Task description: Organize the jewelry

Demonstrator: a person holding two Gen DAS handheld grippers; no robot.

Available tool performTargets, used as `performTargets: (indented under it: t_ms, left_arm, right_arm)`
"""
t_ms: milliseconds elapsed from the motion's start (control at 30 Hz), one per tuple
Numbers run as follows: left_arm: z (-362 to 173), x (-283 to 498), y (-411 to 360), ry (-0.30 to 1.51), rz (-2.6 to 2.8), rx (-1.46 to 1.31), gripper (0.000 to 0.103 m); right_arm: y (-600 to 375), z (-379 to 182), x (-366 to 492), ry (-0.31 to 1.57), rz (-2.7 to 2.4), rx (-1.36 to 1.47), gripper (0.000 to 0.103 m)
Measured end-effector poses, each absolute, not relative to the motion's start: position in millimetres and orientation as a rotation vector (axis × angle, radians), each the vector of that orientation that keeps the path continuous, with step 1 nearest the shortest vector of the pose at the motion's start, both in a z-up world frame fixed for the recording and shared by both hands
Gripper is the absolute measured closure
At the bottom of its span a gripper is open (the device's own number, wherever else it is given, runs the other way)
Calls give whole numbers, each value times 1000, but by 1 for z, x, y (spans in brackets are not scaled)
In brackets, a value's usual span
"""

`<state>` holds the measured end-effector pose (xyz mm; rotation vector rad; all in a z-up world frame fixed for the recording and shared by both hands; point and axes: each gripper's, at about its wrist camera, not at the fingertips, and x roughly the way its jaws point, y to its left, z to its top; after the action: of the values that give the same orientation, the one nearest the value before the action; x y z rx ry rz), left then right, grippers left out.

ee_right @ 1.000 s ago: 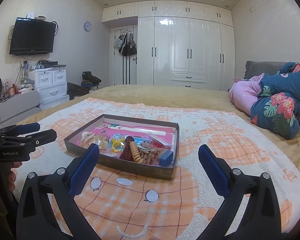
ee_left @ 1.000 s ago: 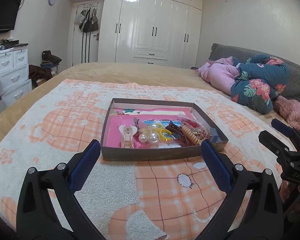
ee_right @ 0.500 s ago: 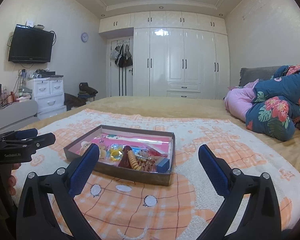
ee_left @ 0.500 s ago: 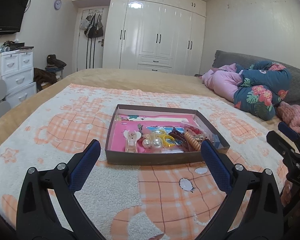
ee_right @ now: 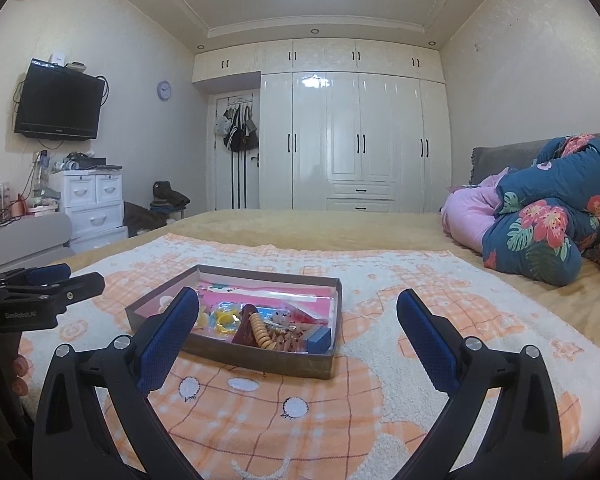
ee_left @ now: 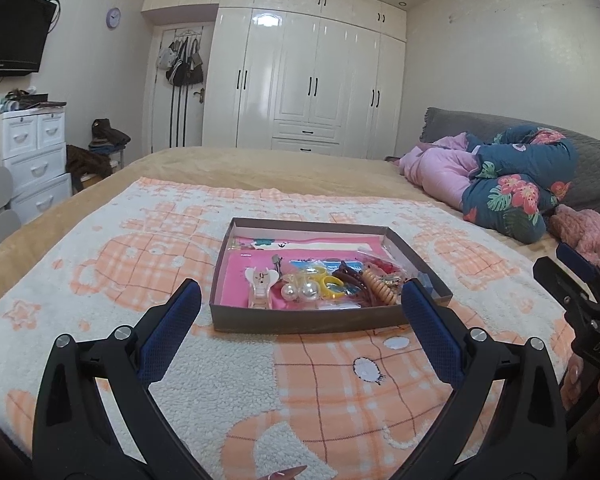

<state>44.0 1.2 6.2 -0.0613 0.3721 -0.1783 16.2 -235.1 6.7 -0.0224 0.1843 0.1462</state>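
The left gripper (ee_left: 300, 304) is spread wide and holds nothing – the shallow brown box (ee_left: 300, 322) of jewelry lies just ahead of its fingertips on the orange-and-white blanket (ee_left: 220, 380). The right gripper (ee_right: 298, 312) is also spread and empty, with the box ahead, slightly to its left.

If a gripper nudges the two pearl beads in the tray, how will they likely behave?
The pearl beads look round and glossy, so they would probably roll or slip from the fingers rather than stay put. They sit among a yellow ring and clips, inside the tray, whose walls should likely contain them. Whether the two are joined cannot be told.
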Motion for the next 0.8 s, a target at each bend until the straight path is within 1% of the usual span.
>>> performTargets:
  t_ms: [800]
  left_arm:
    - [4, 42, 4, 369, -165, -65, 11]
  right_arm:
    - [-237, 1, 17, 204, 128, 0, 6]
